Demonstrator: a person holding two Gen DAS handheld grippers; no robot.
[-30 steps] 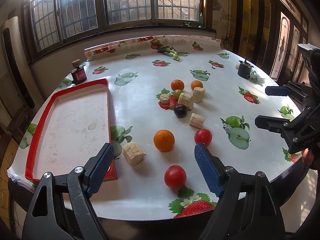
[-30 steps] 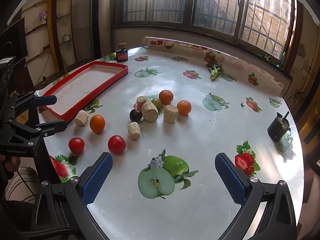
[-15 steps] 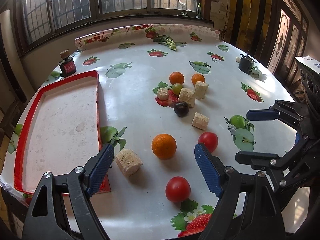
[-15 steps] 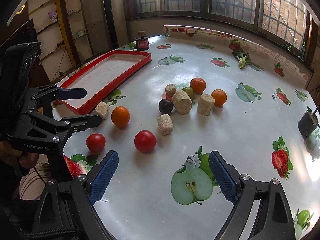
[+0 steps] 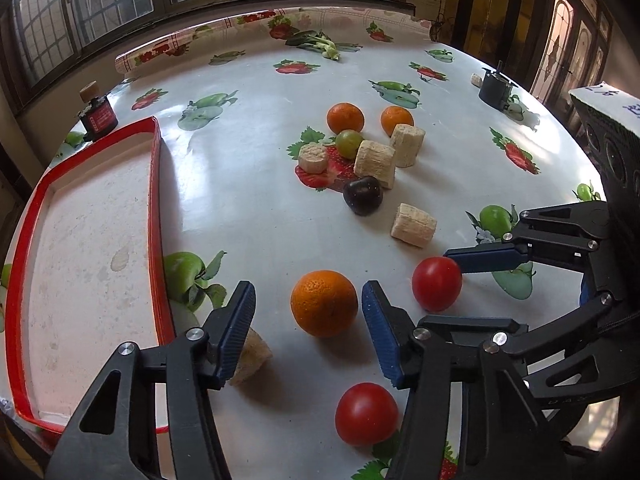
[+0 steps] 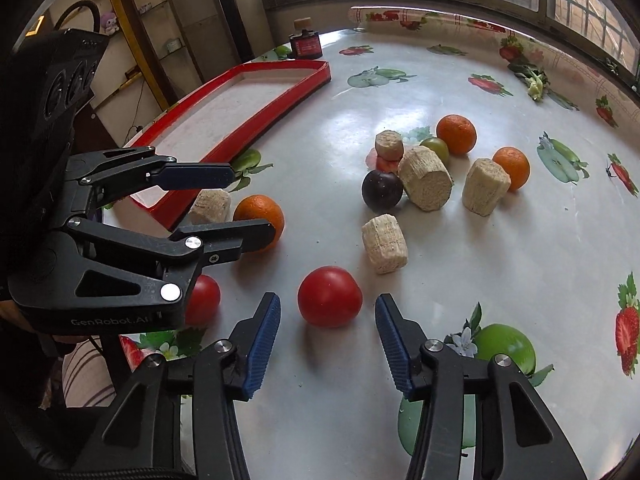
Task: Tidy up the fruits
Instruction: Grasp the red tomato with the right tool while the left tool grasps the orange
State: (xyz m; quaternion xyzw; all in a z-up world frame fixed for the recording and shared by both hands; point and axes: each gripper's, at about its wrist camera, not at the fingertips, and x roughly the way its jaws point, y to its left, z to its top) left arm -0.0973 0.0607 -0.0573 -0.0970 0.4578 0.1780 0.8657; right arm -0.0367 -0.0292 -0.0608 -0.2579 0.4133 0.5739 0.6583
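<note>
My left gripper (image 5: 308,332) is open, its jaws on either side of an orange (image 5: 324,309) on the table; it also shows in the right wrist view (image 6: 228,204). My right gripper (image 6: 326,344) is open, just short of a red tomato (image 6: 329,296), which also shows in the left wrist view (image 5: 437,283). A second tomato (image 5: 366,414) lies near the table's front edge. Two more oranges (image 5: 345,118) (image 5: 396,119), a green fruit (image 5: 349,143) and a dark plum (image 5: 363,195) sit farther back. The red tray (image 5: 156,216) holds no fruit.
Several beige cork-like cylinders (image 5: 413,225) (image 5: 374,162) lie among the fruit, one (image 5: 248,356) beside my left finger. A small dark jar (image 5: 98,114) stands beyond the tray. A dark pot (image 5: 494,88) is at the far right. A leafy green (image 5: 320,42) lies at the back.
Both grippers have moved forward and down toward the table. The left one now straddles the orange and the right one has closed in on the tomato. Both jaw gaps look narrower.
</note>
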